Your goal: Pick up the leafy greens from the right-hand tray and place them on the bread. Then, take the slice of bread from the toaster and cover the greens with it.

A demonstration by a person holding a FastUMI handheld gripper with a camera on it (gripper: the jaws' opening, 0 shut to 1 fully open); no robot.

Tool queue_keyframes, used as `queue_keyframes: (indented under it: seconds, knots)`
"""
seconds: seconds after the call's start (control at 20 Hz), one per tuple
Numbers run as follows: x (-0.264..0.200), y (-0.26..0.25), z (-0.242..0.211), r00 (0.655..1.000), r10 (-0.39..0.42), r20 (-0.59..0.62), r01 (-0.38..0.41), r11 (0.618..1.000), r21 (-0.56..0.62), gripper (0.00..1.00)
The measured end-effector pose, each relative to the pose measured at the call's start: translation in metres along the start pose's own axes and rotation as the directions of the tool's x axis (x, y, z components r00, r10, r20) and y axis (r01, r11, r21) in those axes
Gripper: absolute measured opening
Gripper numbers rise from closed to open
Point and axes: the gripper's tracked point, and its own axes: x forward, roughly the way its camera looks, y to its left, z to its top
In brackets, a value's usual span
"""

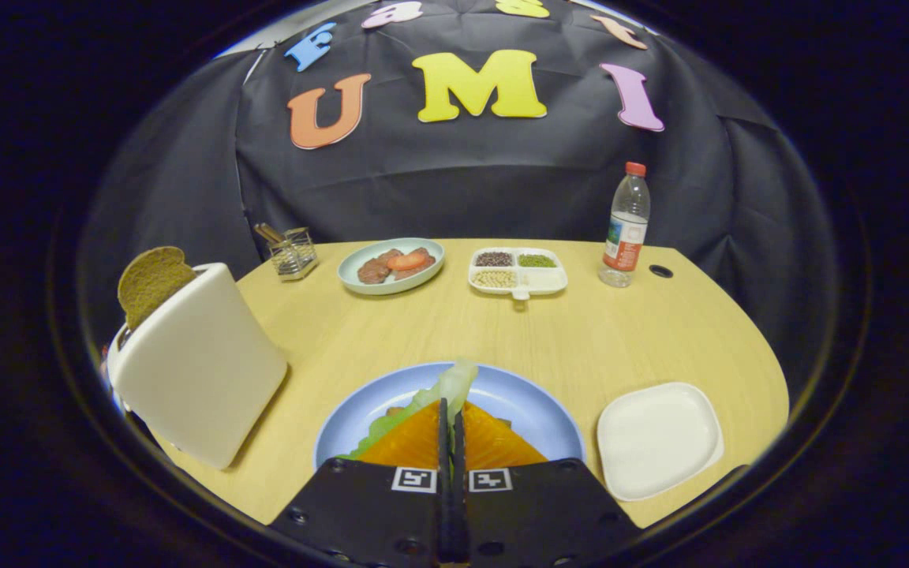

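My gripper (450, 404) hangs over the blue plate (537, 406), its orange fingers (411, 442) pressed together. A pale green lettuce leaf (456, 382) is pinched at their tips; it sticks out ahead of them and trails down to the left beneath them. A small brown edge of bread (395, 411) peeks out on the plate beside the leaf, with the rest hidden under the fingers. At the left stands a white toaster (198, 367) with a brown slice of bread (153, 280) poking out of its top. The white square tray (657, 438) to the right of the plate holds nothing.
At the back of the wooden table (581, 339) are a light green plate of meat and tomato (391, 265), a divided white dish of beans (518, 270), a water bottle (626, 227) and a small wire holder (291, 252). A cable hole (660, 271) lies beside the bottle.
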Motion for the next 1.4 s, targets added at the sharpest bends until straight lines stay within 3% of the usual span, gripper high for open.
queue_keyframes:
  seconds: [0.05, 0.15, 0.35, 0.75, 1.4]
  knots:
    - [0.001, -0.006, -0.001, 1.0, -0.016, -0.003, 0.016, 1.0, 0.005, 0.0]
    - [0.0, -0.01, -0.002, 1.0, -0.022, 0.006, 0.022, 0.999, 0.036, 0.18]
    - [-0.016, -0.019, -0.003, 0.999, -0.051, 0.016, 0.05, 0.996, 0.067, 0.98]
    - [-0.094, 0.025, 0.019, 0.995, -0.062, 0.079, 0.059, 0.997, 0.043, 0.96]
    - [-0.159, 0.192, 0.104, 0.966, 0.124, 0.228, -0.12, 0.992, -0.031, 0.96]
